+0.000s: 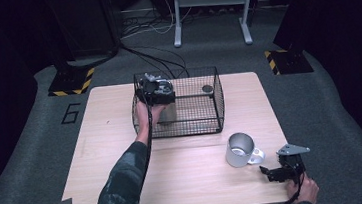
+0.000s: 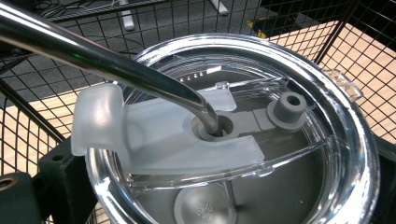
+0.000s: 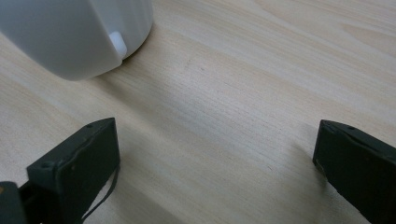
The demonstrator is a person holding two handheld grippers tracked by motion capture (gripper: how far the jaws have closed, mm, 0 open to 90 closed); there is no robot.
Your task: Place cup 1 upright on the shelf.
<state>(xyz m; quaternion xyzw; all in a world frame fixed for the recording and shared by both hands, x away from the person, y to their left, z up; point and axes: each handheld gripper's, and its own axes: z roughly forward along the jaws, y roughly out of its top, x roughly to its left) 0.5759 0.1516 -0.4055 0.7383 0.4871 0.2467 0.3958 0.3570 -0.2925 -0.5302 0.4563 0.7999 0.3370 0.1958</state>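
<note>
The steel tumbler with clear plastic lid [image 2: 233, 140] and bent metal straw [image 2: 116, 65] is gripped by the left gripper [image 1: 154, 92] inside the black wire basket [image 1: 206, 124]. A straight vertical lift is advised, so the straw is kept off the mesh. The right gripper [image 3: 217, 172] is spread open near the white mug [image 1: 240, 150].

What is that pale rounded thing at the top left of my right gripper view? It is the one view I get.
Observer: A mug with a handle, mouth up on the wooden table, just left of the open right tongs.
Operator: Where is the other hand?
Observer: The left tongs reach down into a black wire basket at the table's far side.
Operator: What is in it?
Observer: A steel tumbler with a clear lid and a bent metal straw through it. The left tongs' jaws sit on either side of the lid.
</note>
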